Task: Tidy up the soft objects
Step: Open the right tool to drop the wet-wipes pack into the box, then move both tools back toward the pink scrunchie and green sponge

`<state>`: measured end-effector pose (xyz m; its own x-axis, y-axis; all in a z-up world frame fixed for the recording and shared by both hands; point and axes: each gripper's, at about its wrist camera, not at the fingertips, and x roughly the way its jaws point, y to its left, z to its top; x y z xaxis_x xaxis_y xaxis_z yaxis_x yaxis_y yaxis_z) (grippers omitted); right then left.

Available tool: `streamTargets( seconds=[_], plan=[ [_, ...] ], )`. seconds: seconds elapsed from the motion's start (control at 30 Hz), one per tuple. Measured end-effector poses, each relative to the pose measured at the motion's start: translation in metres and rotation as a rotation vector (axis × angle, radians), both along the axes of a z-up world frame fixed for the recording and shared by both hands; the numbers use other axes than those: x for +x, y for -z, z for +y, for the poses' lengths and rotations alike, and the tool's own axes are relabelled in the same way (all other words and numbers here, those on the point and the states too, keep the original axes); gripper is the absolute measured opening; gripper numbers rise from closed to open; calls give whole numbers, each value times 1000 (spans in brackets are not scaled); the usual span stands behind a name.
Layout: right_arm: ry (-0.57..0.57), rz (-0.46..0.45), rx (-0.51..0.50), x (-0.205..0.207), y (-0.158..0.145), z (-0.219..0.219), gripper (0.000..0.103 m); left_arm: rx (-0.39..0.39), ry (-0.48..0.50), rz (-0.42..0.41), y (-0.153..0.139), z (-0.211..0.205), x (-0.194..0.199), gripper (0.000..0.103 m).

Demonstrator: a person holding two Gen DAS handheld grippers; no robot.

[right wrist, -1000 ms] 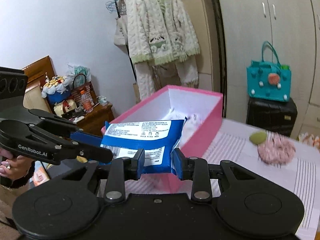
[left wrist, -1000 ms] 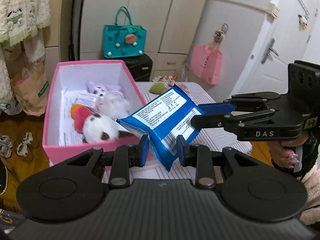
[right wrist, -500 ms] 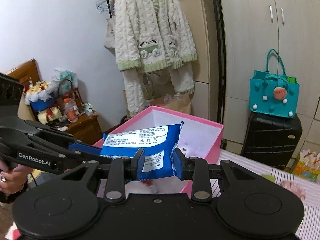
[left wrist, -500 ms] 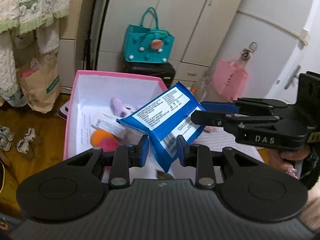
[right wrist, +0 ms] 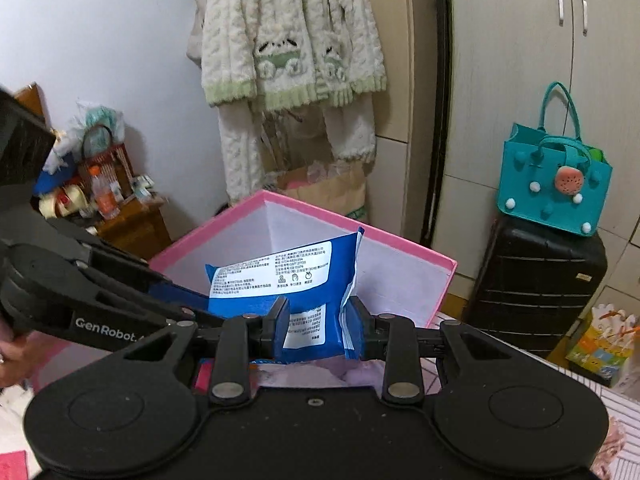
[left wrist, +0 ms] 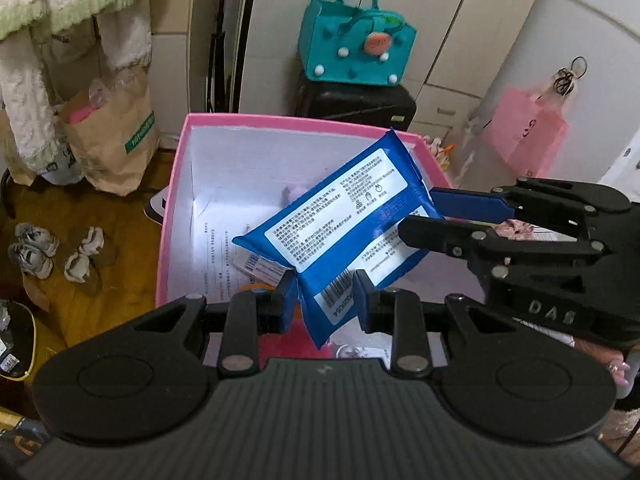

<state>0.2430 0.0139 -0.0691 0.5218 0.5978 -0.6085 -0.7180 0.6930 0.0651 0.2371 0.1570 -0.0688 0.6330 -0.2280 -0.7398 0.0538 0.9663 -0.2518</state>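
Observation:
A blue soft pack of wipes (left wrist: 340,232) with a white printed label hangs over the open pink box (left wrist: 176,184). My left gripper (left wrist: 325,300) is shut on its lower corner, and my right gripper (right wrist: 316,328) is shut on its other end. In the right wrist view the blue pack (right wrist: 288,280) stands between the blue pads above the pink box (right wrist: 404,240). The right gripper's arm (left wrist: 520,236) reaches in from the right in the left wrist view; the left gripper's arm (right wrist: 88,296) comes from the left in the right wrist view. Papers and bits of plush toys lie inside the box, mostly hidden.
A teal handbag (left wrist: 356,48) sits on a black suitcase (right wrist: 536,284) behind the box. A fluffy cream garment (right wrist: 288,40) hangs on the wall. A brown paper bag (left wrist: 108,140) and slippers (left wrist: 60,256) are on the wooden floor at left. A pink bag (left wrist: 524,140) hangs at right.
Both grippers have carried the blue pack leftward and slightly down, from beside the box to over its open inside. The grip on the pack has not changed.

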Motion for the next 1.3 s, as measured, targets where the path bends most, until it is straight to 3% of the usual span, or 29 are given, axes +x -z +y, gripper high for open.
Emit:
streamTargets(
  seconds=[0.1,0.23,0.37,0.8,1.1,1.23,1.3],
  plan=[
    [12,26,-18,7,4,2,37,25,-17,8,4,0,7,29],
    [47,-58,-75,-1,6,-3,37,62,-21,11,5,-3,11,32],
    [11,-28,-35,-11,-4,-20,37,104,-23,-22,-5,-5,-1,41],
    [-87,85,60,-52,-37,-55,37,201,32,-47,-44,-32,-58,48],
    [-125,117,76,-90,-64,-75,42,204,74,-63,-79,-43,-108,59],
    [-135,118,60,-107,-75,-86,47,88,104,35,-87,-41,-123,63],
    [-149,134,59,-116,-78,-93,48,78,114,53,-89,-44,-132,64]
  ],
)
